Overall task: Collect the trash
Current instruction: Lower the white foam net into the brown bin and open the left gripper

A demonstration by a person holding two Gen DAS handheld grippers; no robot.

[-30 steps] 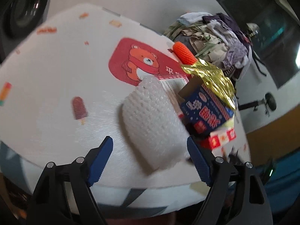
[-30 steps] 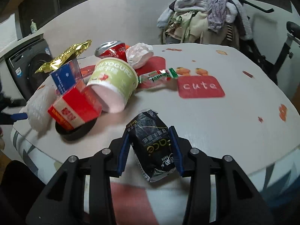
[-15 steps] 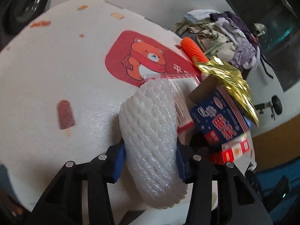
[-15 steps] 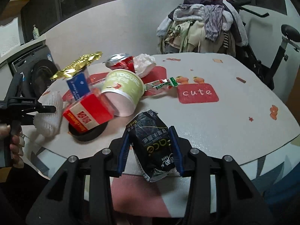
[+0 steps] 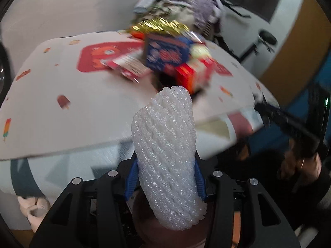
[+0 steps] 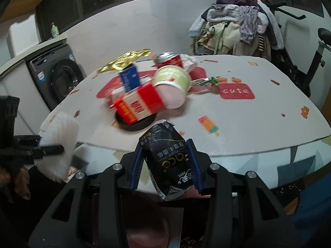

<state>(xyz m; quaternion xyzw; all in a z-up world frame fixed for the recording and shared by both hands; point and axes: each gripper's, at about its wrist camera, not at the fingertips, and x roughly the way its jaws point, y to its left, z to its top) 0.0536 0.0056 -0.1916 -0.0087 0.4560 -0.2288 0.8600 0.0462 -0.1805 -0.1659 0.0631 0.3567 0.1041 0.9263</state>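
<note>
My left gripper [image 5: 164, 177] is shut on a white foam net sleeve [image 5: 165, 144], held off the table in front of its near edge. The right wrist view shows the same sleeve [image 6: 60, 136] at the far left. My right gripper [image 6: 165, 165] is shut on a black tissue pack [image 6: 167, 157], held just off the table's [image 6: 248, 124] front edge. More trash lies heaped on the table: a red carton [image 6: 138, 105] on a black lid [image 6: 134, 124], a blue box [image 6: 129, 78] under a gold wrapper [image 6: 126, 60], a tipped yogurt cup [image 6: 172, 84] and a red can [image 6: 167, 59].
A green wrapper [image 6: 206, 81] and crumpled white paper [image 6: 188, 60] lie behind the cup. A washing machine [image 6: 60, 78] stands left of the table, a heap of clothes [image 6: 238, 26] behind it and an exercise bike [image 6: 318, 47] at the right. A hand [image 5: 298, 165] shows at the left wrist view's right side.
My left gripper closed on the foam sleeve and carried it off the table, rolling as it went. The right gripper drew back and a little up with the tissue pack.
</note>
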